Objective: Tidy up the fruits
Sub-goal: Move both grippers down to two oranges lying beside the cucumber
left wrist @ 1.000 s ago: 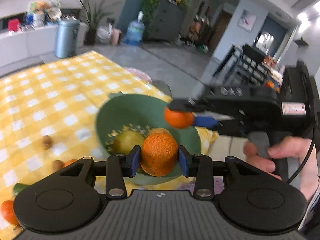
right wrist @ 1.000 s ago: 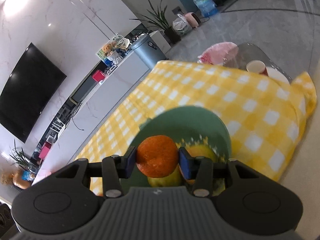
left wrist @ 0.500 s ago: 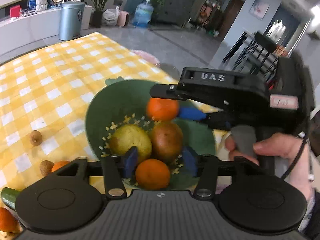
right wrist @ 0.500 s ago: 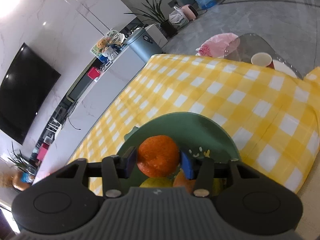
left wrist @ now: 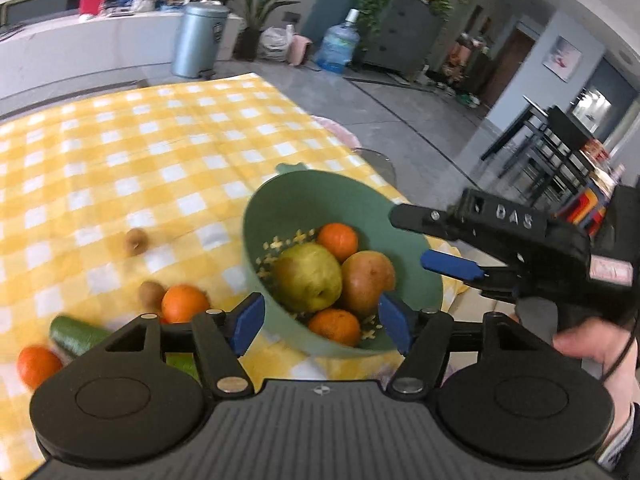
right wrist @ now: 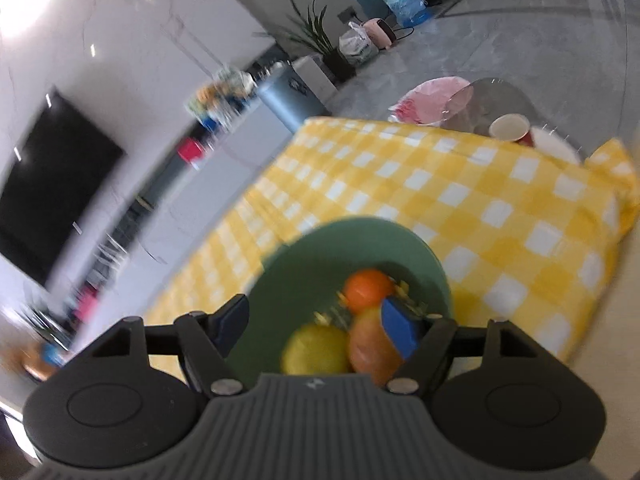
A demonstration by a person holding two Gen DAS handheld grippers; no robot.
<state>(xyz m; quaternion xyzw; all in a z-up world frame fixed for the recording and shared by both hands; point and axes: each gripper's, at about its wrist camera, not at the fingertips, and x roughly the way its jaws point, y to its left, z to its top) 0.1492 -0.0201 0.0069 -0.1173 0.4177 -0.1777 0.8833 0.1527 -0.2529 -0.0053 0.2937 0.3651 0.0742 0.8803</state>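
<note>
Green bowl (left wrist: 260, 216): sits on the bench under a yellow checked cloth (left wrist: 120, 152), directly ahead of and below the left tongs (left wrist: 320, 322), and just below the right tongs (right wrist: 316, 326).

In the bowl, four pieces:
- yellow-green pear (left wrist: 308, 276), middle, between the two sets of tongs;
- russet apple (left wrist: 368, 282), touching the pear on the side toward the right tongs;
- orange, far side (left wrist: 338, 240), beyond the pear as the left tongs look;
- orange, near side (left wrist: 334, 326), just in front of the left tongs, level with their pads.

Left tongs: jaws apart, nothing between the pads; they have just been opening.
Right tongs: jaws apart with nothing clamped; also just been opening. In the left view they hang over the bowl's rim, held by a hand (left wrist: 592, 344).

Still on the cloth, all to the left of the left tongs, outside the bowl:
- orange beside the bowl (left wrist: 184, 304), near the left pad;
- second orange (left wrist: 38, 364), farther out;
- cucumber (left wrist: 78, 336) between those two oranges;
- two small brown fruits (left wrist: 136, 240) (left wrist: 151, 292), kind too small to tell.

Status, as a judgement: partly done. Four pieces are in the bowl; at least two oranges and the small fruits remain. Whether the cucumber belongs with them is unclear.
</note>
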